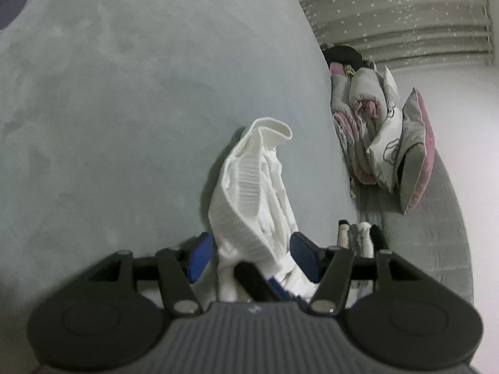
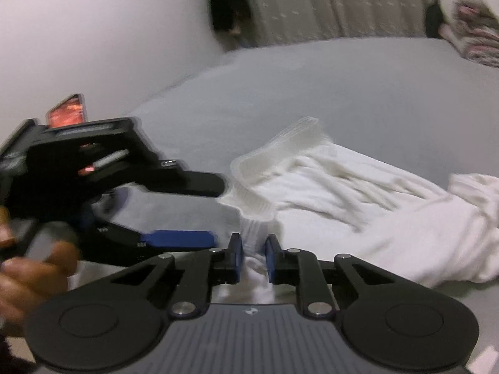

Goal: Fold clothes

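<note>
Where the white knit garment lies crumpled on the grey bed, we see a ribbed cuff or hem standing up at its near end and loose folds trailing off to the right. In the left wrist view the same garment rises as a bunched column with a ribbed band curling over at the top.

Around it the bed is broad and bare to the left and ahead. Its right edge runs close by, with a heap of pink and grey pillows beyond it against a patterned curtain.

Our left hand-held gripper is spread wide, its blue pads either side of the cloth with gaps showing, so it grips nothing. Seen from the right wrist, it reaches in level from the left, fingers apart, with the person's left hand on its handle. Our right hand-held gripper points forward low over the bed, its pads drawn close on a pinch of the ribbed white fabric.
</note>
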The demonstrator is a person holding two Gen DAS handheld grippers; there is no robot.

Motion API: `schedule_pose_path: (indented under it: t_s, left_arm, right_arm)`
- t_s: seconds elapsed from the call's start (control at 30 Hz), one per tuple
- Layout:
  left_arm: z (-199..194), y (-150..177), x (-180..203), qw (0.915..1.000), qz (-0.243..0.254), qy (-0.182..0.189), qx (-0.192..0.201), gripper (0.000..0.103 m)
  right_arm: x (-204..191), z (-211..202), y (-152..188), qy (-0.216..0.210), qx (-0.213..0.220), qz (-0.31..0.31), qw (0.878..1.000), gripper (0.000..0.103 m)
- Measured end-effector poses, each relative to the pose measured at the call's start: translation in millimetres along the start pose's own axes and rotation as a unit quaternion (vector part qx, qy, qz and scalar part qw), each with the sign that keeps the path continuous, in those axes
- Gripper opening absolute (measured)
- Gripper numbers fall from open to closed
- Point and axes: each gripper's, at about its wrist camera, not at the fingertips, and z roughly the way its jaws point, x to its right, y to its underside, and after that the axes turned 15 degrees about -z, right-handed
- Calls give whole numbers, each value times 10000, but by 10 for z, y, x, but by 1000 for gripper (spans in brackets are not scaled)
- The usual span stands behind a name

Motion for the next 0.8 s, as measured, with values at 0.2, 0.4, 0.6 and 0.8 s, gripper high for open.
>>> schedule_pose_path:
  t_s: [0.2,0.4,0.6,0.8]
  left_arm:
    - [-10,14,8,9996,153,-227,53,56]
    - [52,115,131,9940,774,-747,182,39]
    - [44,209,220,9885,1191,-922,161,26]
    - [-33,223,218,9877,1242,-908,270,15]
  right_arm:
    - [-301,60,51,-531,-156,-474,9973,19]
    - [-324,-111,140,-570,-292,-559,9964,31]
    - [-39,-663,294,418,-362,-682,9961,43]
    - [563,-1100,432,1669,-550,-390,9837,46]
